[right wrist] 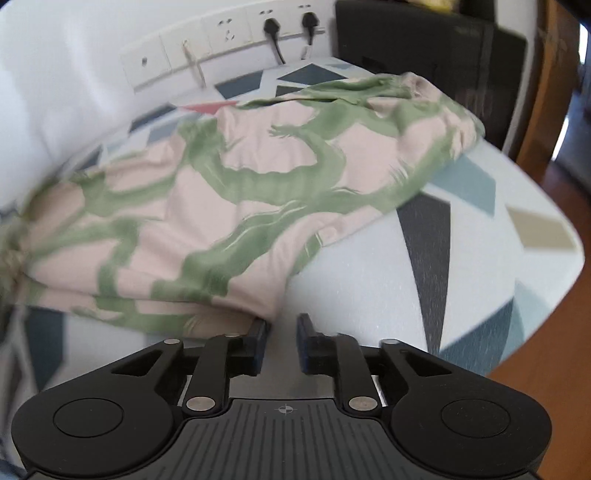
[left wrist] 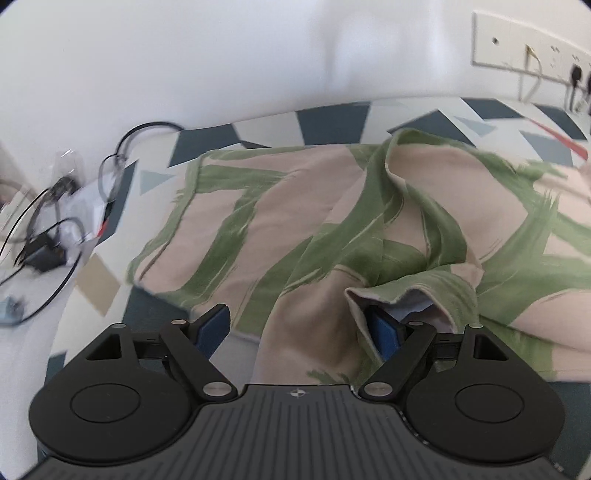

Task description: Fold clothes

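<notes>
Here, soft rumpled green-patterned garment (left wrist: 332, 221).

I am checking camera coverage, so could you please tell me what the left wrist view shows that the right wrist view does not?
Only the left wrist view shows the black cables lying on the table's far left side. Only the right wrist view shows the dark cabinet and wooden floor. Both show the pink and green garment on the patterned tablecloth and the wall sockets.
</notes>
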### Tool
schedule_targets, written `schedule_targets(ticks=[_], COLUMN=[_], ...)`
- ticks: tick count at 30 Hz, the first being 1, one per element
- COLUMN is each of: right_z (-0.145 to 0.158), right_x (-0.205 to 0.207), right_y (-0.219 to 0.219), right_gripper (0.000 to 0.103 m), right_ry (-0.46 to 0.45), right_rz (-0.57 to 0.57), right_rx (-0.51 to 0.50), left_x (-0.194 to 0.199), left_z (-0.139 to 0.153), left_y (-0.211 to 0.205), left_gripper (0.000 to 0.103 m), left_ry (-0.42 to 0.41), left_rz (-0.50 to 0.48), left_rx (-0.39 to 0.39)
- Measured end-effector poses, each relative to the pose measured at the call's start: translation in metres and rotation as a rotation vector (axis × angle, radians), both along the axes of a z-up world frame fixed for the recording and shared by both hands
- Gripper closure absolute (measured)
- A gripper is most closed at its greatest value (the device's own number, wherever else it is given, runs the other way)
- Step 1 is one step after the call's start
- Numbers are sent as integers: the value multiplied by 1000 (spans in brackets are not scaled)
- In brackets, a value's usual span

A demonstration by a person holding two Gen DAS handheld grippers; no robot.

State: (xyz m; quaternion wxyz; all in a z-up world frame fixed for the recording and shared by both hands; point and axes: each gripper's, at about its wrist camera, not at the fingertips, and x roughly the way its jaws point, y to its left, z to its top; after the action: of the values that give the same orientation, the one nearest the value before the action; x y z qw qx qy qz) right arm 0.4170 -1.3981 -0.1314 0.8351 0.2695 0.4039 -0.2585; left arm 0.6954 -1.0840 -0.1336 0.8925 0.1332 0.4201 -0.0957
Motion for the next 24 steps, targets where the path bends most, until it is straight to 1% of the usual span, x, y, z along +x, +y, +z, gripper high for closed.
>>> schedule_targets(ticks=[1,2,3,4,5,7,9,10,13,14,16,18,19,20,21,22,24], right_z=[6,13,21,28,34,40,36,30,10,2,-15,-28,-31,-33,-35,-37,-30], right_x=[-7,-16,-25,-33,-40,-48,-51,-51,-51,-50,-44,-32,-27,-24,-21,-18,-27], right_y=[-4,-9,-14,-19,-26,-46,-76,-94,-148,-168,-201,-226,-235,-240,-245,-250,-246], right_gripper=[62,58,55,49,45,42,41,38,37,37,37,37,44,76,89,91,92], right_ry=[-33,-79,-128,-172,-204,-238,-255,-267,-302,-312,-303,-274,-266,-263,-261,-258,-237], right_rz=[-36,-74,-111,-147,-185,-260,-342,-388,-526,-567,-605,-631,-626,-604,-583,-561,-559], right_rx=[19,33,41,40,29,-7,-29,-27,-19,-16,-25,-46,-43,-29,-15,-1,-39], left_x=[-7,-14,-22,-30,-37,-44,-49,-51,-61,-64,-68,-67,-67,-68,-67,-67,-63], left_z=[9,17,25,33,39,44,40,37,19,13,0,-13,-18,-21,-22,-22,-22], left_y=[2,2,0,-4,-10,-34,-69,-87,-146,-163,-191,-209,-213,-213,-211,-210,-210], left_gripper=[21,21,21,21,21,21,21,21,21,21,21,21,20,20,19,19,16], left_ry=[-18,-40,-66,-93,-109,-102,-68,-49,-19,-13,8,57,83,87,89,93,107], left_rz=[29,46,48,33,-3,-109,-207,-255,-381,-399,-409,-395,-374,-350,-336,-325,-315], left_rx=[-27,-53,-79,-108,-142,-195,-225,-238,-235,-212,-158,-115,-103,-110,-116,-120,-113])
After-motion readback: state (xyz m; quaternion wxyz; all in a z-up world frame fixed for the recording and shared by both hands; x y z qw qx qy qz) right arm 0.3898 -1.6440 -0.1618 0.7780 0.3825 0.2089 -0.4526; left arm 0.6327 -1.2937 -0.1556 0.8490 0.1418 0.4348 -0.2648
